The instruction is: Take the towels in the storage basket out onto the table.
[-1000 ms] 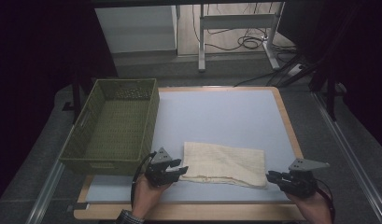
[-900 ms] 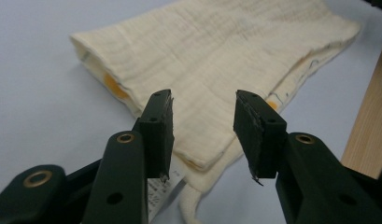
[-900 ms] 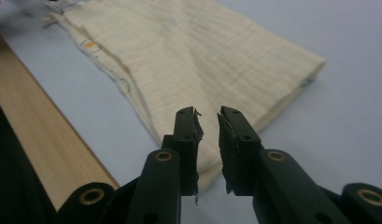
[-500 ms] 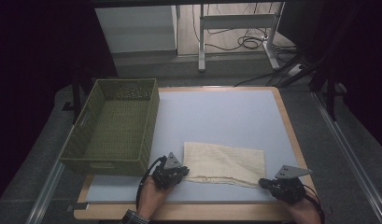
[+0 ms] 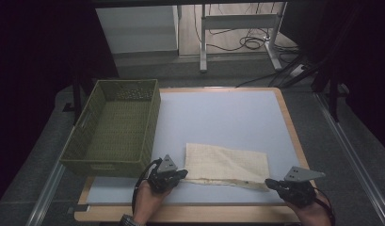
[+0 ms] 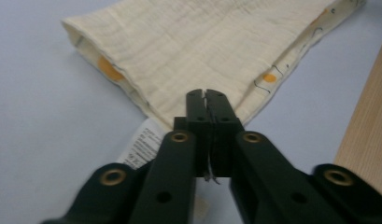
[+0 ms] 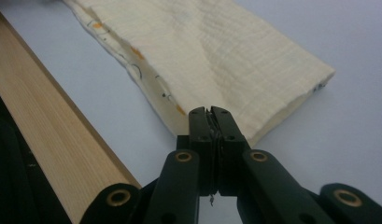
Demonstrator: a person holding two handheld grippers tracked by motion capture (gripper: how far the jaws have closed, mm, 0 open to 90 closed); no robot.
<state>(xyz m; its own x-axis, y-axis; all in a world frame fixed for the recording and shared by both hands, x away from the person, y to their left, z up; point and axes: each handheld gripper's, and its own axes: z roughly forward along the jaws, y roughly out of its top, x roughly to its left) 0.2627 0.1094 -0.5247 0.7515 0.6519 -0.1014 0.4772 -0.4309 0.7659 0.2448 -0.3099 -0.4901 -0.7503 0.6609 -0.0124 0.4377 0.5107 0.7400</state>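
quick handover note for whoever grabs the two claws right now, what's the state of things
Left claw: shut on the near left corner of the folded cream cloth.
Right claw: shut on its near right corner.
Cloth lies flat on the blue table top, near the front edge; the green basket stands empty to its left.
Done: both near corners gripped.
Left: probably another fold, then the cloth into the basket.

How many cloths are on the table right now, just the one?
1. The folded cream cloth lies at the table's near edge; the left gripper pinches its near left corner, the right gripper its near right. None shows inside the green basket.
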